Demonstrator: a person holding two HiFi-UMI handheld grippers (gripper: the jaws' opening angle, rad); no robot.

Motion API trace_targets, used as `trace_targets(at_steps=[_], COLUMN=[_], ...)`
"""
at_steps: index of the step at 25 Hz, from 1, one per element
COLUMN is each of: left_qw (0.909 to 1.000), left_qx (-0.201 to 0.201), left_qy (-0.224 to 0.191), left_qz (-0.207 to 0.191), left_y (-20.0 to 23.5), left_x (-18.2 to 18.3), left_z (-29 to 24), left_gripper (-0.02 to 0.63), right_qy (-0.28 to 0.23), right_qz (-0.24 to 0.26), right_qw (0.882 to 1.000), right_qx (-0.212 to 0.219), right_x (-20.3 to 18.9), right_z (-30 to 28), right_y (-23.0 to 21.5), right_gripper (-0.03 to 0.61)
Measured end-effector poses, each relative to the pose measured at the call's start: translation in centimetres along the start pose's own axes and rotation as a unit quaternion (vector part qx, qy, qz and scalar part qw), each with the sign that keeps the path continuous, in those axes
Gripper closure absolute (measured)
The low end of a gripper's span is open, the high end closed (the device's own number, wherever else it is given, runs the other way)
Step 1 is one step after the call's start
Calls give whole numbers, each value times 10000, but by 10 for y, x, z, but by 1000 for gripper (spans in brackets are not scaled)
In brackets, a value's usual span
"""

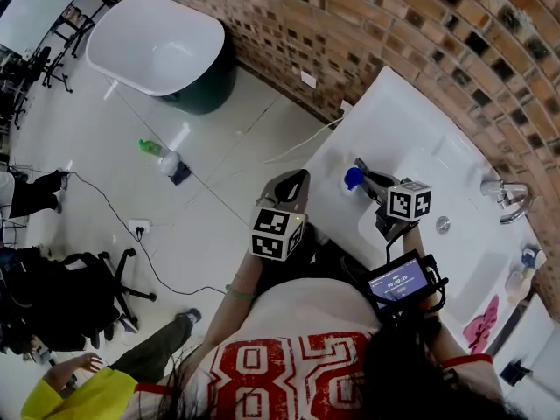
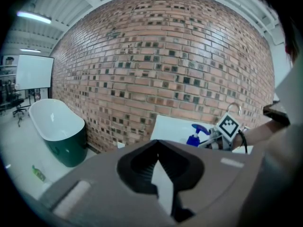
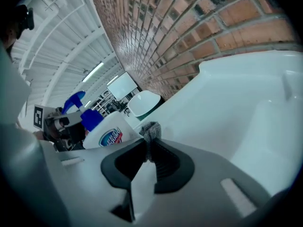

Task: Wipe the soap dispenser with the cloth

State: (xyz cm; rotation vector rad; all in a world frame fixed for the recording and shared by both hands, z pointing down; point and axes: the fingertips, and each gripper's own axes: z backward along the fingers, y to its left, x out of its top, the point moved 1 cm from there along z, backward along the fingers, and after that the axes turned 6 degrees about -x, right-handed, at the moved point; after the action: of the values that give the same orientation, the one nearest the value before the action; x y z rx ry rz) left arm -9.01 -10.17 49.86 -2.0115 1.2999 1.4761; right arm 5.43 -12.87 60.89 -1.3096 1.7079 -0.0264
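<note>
Brick wall curves behind a white sink counter (image 1: 394, 112), and both tongs are held over the counter's near end. The right tongs (image 1: 360, 166) are clamped on a small grey cloth (image 3: 151, 129); a tuft of it sticks out past the tips, the jaws pressed together around it. The soap dispenser (image 1: 353, 178), a white bottle with a blue pump, stands upright on the counter just in front of the right tongs and a little to their left. In the right gripper view the cloth sits close beside the bottle's shoulder (image 3: 106, 131); whether the two touch cannot be told.

The left tongs (image 1: 296, 182) hang off the counter's edge, to the left of the dispenser and apart from it. Their jaws (image 2: 157, 142) are together with nothing between them. From the left tongs the dispenser (image 2: 195, 137) shows ahead and to the right, with the right tongs' marker cube (image 2: 228, 126) just behind it.

A tap (image 1: 512, 198) stands on the counter's far side, well to the right of the right tongs. A white bathtub (image 1: 157, 42) with a dark green outside sits on the floor far to the left of the left tongs.
</note>
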Motion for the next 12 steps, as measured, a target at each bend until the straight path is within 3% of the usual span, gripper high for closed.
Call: trace_targets(at_steps=[6,9,12], left_qw=[10000,10000,10000], left_qx=[35,-8,-82], left_qy=[0,-5,-10], left_qz=[20,1,-34], left_y=[6,5,1], left_x=[1,2,4], left_z=[1,-1,-4], left_gripper=[609,609,609], right_qy=[-12,-56,-545], right_qz=[-231,-29,44], right_qw=[9995,9989,9972], right_qx=[-202,-466,-515], right_x=[-10,-5,21], right_z=[0,5,22], right_y=[-8,-8,3], right_gripper=[531,531,531])
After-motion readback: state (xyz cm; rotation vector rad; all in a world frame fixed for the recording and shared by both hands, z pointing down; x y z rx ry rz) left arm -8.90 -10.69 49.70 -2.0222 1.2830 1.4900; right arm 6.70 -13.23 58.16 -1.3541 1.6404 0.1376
